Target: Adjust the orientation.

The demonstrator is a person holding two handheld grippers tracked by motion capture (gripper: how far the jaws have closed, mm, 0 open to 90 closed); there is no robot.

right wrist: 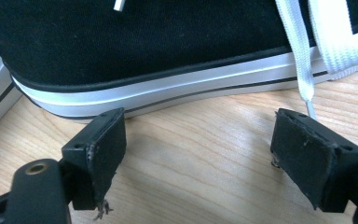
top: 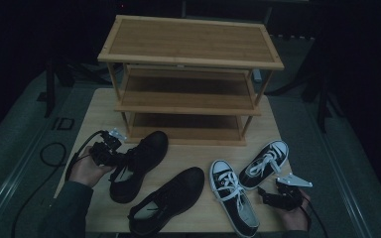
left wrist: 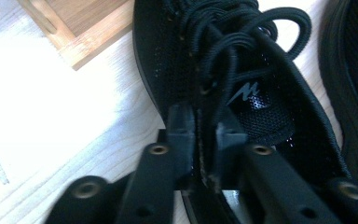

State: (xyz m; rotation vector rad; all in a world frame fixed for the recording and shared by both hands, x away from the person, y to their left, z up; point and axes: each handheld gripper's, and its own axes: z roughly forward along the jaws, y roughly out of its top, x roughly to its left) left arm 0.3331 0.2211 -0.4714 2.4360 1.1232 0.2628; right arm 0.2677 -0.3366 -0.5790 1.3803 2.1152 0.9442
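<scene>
A black lace-up shoe (top: 139, 163) lies on the wooden table (top: 198, 148) in front of the rack. My left gripper (top: 121, 157) is shut on it. In the left gripper view the gripper (left wrist: 205, 126) pinches the shoe's (left wrist: 168, 56) side wall at the collar, one jaw outside and one inside the opening. My right gripper (top: 264, 195) rests at the table's right front, open, beside the near black-and-white sneaker (top: 233, 201). In the right gripper view the gripper (right wrist: 205, 142) holds nothing, and the sneaker's white sole (right wrist: 158, 91) lies just beyond the fingertips.
A three-tier bamboo shoe rack (top: 188, 39) stands at the back of the table, its foot close to the held shoe (left wrist: 84, 28). A second black shoe (top: 171, 198) lies near the front middle. A second sneaker (top: 265, 161) lies at the right. A cable (top: 52, 153) trails off the left edge.
</scene>
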